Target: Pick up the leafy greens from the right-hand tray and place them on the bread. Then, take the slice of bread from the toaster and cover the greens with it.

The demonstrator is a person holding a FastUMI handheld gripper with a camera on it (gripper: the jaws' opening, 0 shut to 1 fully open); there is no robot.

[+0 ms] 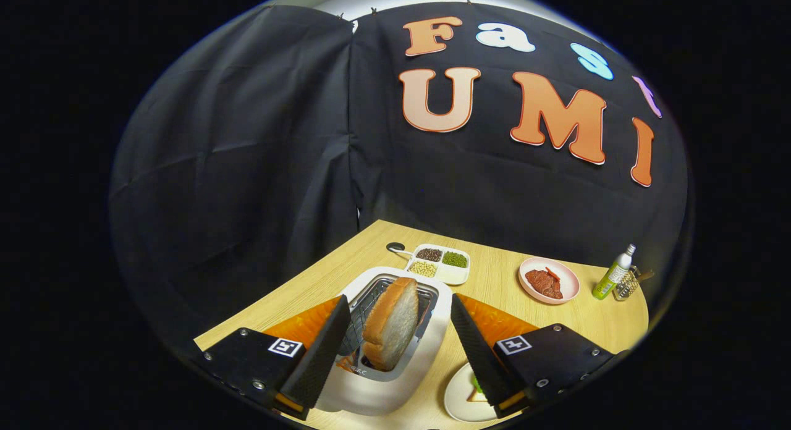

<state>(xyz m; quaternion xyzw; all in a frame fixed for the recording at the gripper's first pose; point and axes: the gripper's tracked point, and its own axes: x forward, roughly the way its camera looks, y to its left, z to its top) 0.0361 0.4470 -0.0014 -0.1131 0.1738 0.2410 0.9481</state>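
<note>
— While the gripper hangs over the toaster, what are its fingers doing?

— They stand spread wide, released, one on each side of the bread slice. Neither finger touches it; there is a gap on both sides.

— And the bread itself?

— It stands on edge in the toaster's slot, leaning a little, crust uppermost, squarely between the fingers. The toaster is white with a wire rack inside (the rack shows to the left of the slice).

— Where are the greens?

— At about five o'clock from the toaster, just beside it on the wooden worktop, sits a white plate. A bit of leafy greens shows there, lying on what looks like a piece of bread, mostly hidden behind the right finger.

— Anything farther off?

— Beyond the toaster at twelve o'clock, a white divided dish holds dark, green and pale beans or seeds, with a handle poking out toward ten o'clock. At two o'clock is a pink plate with reddish meat pieces, and past it at the worktop's edge a green bottle next to a small wire holder.
</note>
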